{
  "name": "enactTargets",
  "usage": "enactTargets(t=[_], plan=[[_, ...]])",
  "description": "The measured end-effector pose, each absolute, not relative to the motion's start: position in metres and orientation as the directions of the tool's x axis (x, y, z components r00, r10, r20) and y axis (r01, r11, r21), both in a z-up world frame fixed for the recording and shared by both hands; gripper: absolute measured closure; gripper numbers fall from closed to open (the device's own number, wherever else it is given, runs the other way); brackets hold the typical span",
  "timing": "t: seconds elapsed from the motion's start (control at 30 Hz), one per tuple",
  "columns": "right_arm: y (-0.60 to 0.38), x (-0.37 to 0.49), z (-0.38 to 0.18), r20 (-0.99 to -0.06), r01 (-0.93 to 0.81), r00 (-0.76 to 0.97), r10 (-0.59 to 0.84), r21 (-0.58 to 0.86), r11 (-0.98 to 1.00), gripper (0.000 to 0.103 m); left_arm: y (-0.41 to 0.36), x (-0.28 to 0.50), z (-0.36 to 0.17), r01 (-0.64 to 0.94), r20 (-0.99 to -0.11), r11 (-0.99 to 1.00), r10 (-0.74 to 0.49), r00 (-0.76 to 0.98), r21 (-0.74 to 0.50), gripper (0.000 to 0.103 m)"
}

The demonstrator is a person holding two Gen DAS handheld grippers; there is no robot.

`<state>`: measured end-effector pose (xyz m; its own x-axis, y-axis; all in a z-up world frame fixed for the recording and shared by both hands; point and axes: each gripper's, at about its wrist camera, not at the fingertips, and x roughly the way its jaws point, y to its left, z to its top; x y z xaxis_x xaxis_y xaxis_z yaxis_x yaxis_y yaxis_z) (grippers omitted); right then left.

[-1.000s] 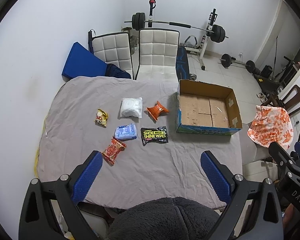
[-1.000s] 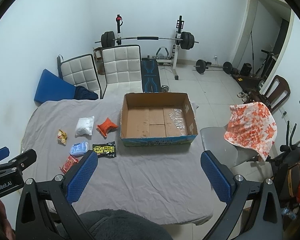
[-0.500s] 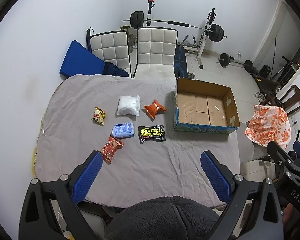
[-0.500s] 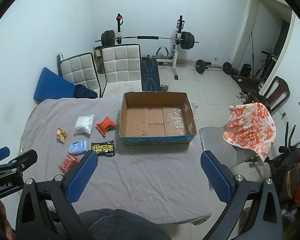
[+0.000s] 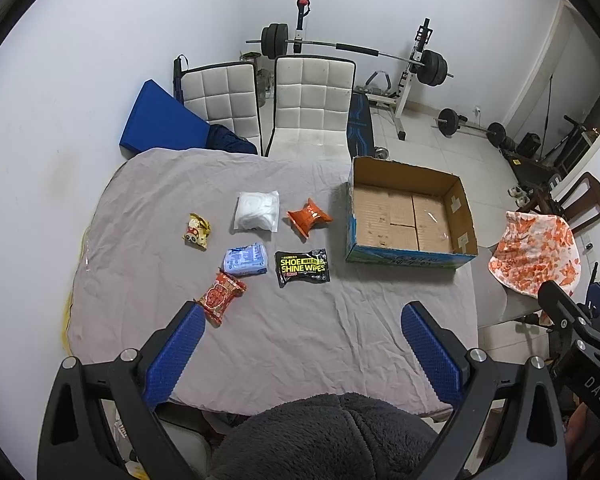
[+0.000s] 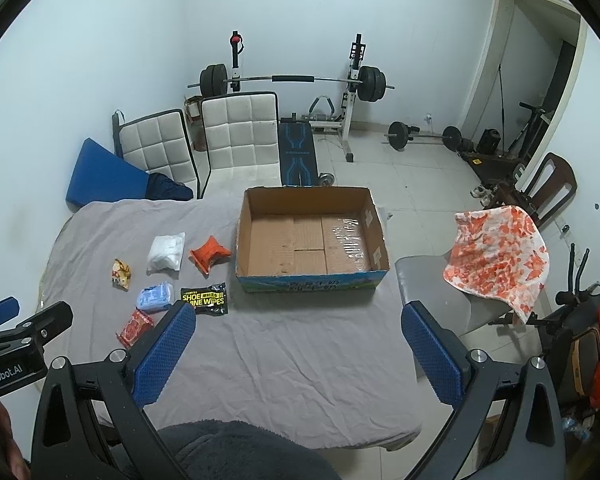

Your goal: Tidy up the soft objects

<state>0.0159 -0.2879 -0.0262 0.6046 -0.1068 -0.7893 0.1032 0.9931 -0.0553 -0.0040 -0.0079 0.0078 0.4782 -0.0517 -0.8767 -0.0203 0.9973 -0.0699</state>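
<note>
Overhead, grey-clothed table bears packets; barbell rack lines far wall.

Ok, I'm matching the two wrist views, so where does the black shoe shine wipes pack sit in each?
Left wrist: shoe shine wipes pack lies centre, on the grey cloth, left of the cardboard box.
Right wrist: the pack lies left of centre, by the gripper's left finger tip.
Shared landmark: the cardboard box, to the pack's right in both.
</note>
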Motion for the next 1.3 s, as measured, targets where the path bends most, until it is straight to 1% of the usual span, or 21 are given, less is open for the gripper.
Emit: enactTargets(t=[0.63,0.9,0.97,1.07,1.13,1.23,1.3], plan=[[-0.294,0.015,-0.019,-0.776,0.114,0.621,-0.114,-0.054,0.992,0.000,-0.007,-0.007,0.014,-0.019,-0.871,0.997,-0.058,0.488,-0.077,0.002],[-0.296,0.019,-0.023,-0.784,0.121,0.611,-0.111,-0.046,0.992,0.000,-0.009,-0.001,0.011,-0.025,-0.872,0.996,-0.067,0.485,-0.091,0.002],[-0.296,0.024,-0.030,-0.789,0.120,0.606,-0.104,-0.039,0.992,0.000,-0.002,0.009,0.004,-0.032,-0.864,0.995,-0.069,0.500,-0.098,0.002],[-0.294,0.044,-0.052,-0.818,0.097,0.573,-0.058,-0.003,0.995,0.000,0.013,0.032,-0.016,-0.042,-0.862,0.998,-0.026,0.506,-0.055,0.002],[-0.289,0.062,-0.068,-0.839,0.075,0.542,-0.033,0.009,0.997,0.000,0.032,0.048,-0.040,-0.068,-0.871,0.998,0.039,0.489,0.006,0.002],[-0.275,0.095,-0.107,-0.880,0.025,0.473,0.027,0.044,0.999,0.000,0.068,0.068,-0.081,-0.123,-0.889,0.991,0.100,0.447,0.050,0.002],[-0.261,0.119,-0.138,-0.905,-0.016,0.421,0.061,0.060,0.998,0.000,0.087,0.078,-0.108,-0.135,-0.901,0.989,0.113,0.419,0.061,0.002]])
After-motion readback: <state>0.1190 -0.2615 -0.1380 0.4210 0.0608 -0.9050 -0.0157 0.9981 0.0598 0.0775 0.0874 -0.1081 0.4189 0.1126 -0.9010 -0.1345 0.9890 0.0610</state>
